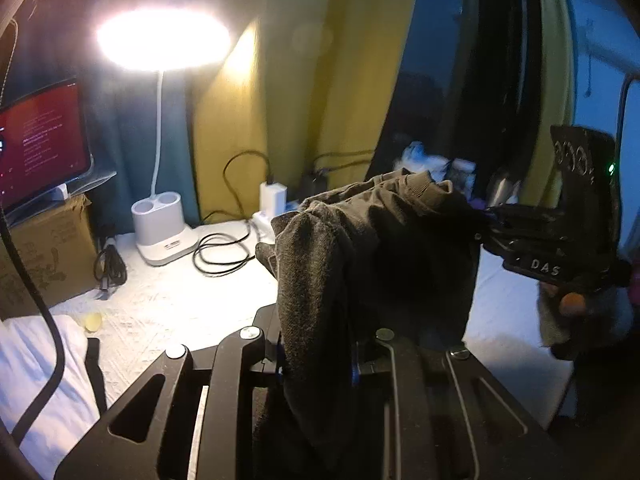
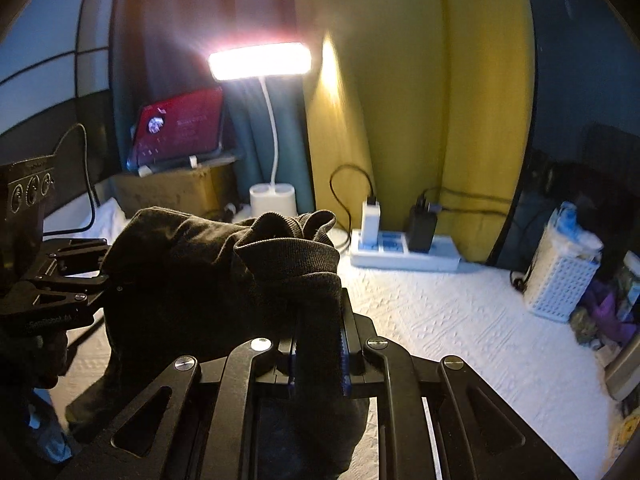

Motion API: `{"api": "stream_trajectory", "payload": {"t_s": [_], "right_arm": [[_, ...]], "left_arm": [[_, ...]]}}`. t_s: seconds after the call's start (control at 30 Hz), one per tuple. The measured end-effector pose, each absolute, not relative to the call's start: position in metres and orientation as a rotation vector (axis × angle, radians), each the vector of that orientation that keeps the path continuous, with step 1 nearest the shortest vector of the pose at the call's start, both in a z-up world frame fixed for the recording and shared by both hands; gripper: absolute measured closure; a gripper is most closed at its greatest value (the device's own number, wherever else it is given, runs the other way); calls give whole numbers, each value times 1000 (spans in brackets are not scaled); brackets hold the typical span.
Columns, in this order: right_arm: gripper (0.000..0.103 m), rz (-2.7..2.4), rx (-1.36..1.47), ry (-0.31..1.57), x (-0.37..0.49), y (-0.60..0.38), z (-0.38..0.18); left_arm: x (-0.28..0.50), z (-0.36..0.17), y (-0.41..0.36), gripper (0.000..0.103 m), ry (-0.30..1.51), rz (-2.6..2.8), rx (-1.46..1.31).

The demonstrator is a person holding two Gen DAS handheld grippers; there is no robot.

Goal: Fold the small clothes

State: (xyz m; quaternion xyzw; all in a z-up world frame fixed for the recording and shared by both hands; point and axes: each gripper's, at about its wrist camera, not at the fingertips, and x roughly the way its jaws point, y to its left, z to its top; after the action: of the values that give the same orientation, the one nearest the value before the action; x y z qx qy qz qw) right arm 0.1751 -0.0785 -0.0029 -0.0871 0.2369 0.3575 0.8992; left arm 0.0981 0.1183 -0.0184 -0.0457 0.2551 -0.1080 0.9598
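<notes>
Dark, soft knit fabric of the small garment (image 1: 360, 248) fills the foreground, pinched nearly flat between the black angular left tongs (image 1: 316, 364). In the right wrist view the right tongs (image 2: 320, 356) are likewise closed on a folded edge of the same cloth, its ribbed hem bunched above. It hangs stretched between the two tongs, above a white surface with a woven pattern (image 2: 460, 320). Open room lies to the right of that surface, up to a white perforated basket (image 2: 560, 280); a power strip (image 2: 404, 256) and a lit white lamp (image 1: 162, 228) line the far edge.
</notes>
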Motion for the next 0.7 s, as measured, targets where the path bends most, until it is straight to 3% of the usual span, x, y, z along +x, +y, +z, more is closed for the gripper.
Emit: {"api": "stream_trajectory", "payload": {"t_s": [0.7], "right_arm": [[88, 833, -208, 139, 45, -92, 118]], "left_arm": [[-23, 74, 126, 83, 236, -152, -36]]}}
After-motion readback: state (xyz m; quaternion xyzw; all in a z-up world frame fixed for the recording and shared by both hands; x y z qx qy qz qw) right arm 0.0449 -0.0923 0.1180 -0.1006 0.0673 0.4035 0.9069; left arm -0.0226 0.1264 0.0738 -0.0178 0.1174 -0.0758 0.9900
